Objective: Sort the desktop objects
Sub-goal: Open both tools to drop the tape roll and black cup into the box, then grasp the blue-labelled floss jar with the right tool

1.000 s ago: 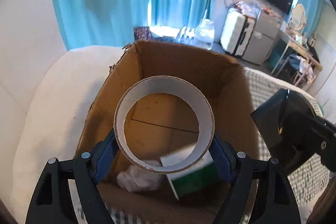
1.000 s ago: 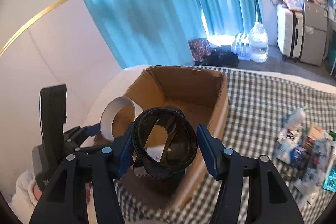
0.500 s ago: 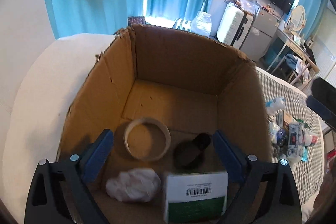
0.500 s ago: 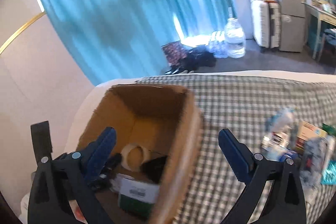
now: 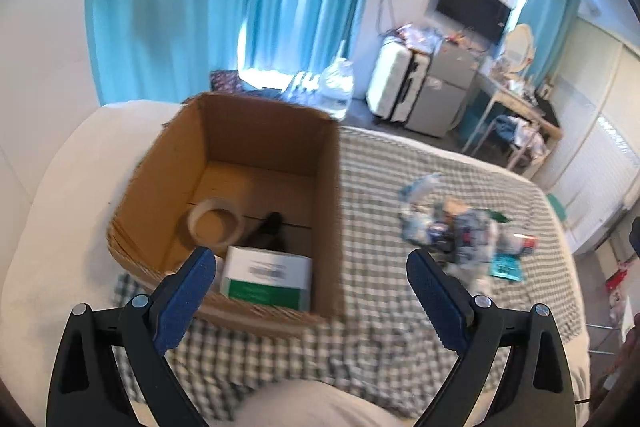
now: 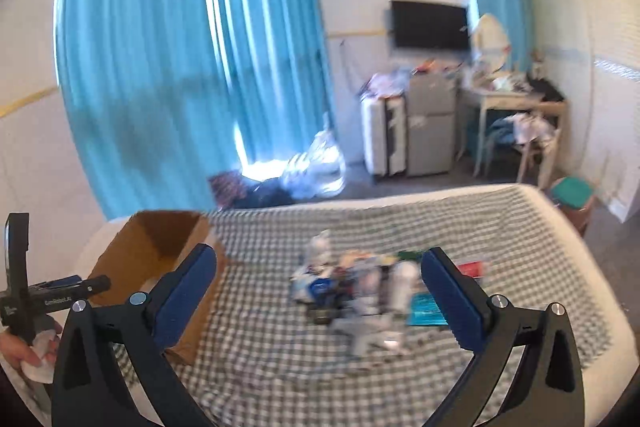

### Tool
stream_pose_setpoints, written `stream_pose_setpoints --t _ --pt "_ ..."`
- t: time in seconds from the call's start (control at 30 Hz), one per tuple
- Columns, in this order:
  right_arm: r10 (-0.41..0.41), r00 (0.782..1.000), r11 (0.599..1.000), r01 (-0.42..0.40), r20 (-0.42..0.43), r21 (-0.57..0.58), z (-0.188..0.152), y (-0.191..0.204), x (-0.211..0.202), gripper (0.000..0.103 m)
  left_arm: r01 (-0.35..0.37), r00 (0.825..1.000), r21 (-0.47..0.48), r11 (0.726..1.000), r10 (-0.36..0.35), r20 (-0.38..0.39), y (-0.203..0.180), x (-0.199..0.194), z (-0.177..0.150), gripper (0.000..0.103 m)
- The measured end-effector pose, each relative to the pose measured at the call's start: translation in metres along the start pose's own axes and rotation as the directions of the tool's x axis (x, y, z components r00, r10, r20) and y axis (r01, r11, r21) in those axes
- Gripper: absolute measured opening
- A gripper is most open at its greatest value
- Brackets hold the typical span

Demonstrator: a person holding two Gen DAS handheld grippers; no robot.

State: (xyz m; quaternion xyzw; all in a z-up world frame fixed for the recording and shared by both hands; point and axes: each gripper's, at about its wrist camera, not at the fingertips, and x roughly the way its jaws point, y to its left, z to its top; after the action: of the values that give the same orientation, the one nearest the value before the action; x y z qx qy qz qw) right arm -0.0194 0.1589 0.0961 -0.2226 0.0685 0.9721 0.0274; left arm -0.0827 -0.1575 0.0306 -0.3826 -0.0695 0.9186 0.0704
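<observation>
An open cardboard box stands on a checked cloth. A tape roll, a black object and a green-and-white carton lie inside it. My left gripper hovers open above the box's near right corner, holding nothing. In the right wrist view the box is at the lower left. My right gripper faces a blurred pile of small packets and bottles. Its jaws are opening and nothing is between them. The same pile lies to the right of the box.
A teal packet lies at the pile's near right. A hand grips the other tool at the left edge. Blue curtains, suitcases, a desk and a wall screen stand beyond the bed.
The left gripper let the tape roll go and the right let the black object go; both now lie in the box. Both grippers pulled back, and the right swung toward the pile.
</observation>
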Motion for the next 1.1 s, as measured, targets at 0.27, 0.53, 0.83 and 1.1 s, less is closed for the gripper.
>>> stream_pose_setpoints --t 0.27,0.53,0.83,1.1 --pt "-0.038 0.999 0.998 0.039 -0.012 0.043 -0.01 -0.053 -0.032 0.103 0.045 0.998 0.122 0.991 -0.049 0.028 -0.091 -0.006 -0.016 0.103" --pt "0.014 0.991 0.991 0.004 -0.131 0.137 -0.05 -0.093 0.048 0.098 0.137 0.989 0.207 0.969 -0.121 -0.087 -0.156 0.082 -0.041 0.103" --pt "0.016 0.97 0.999 -0.005 -0.242 0.049 -0.021 -0.103 0.094 0.085 0.196 0.98 0.258 0.946 -0.178 -0.092 -0.204 0.086 -0.034 0.103" --pt "-0.051 0.962 0.99 0.084 -0.269 0.11 -0.101 -0.146 0.078 0.085 0.16 0.981 0.224 0.961 -0.13 -0.141 -0.225 0.129 -0.076 0.103"
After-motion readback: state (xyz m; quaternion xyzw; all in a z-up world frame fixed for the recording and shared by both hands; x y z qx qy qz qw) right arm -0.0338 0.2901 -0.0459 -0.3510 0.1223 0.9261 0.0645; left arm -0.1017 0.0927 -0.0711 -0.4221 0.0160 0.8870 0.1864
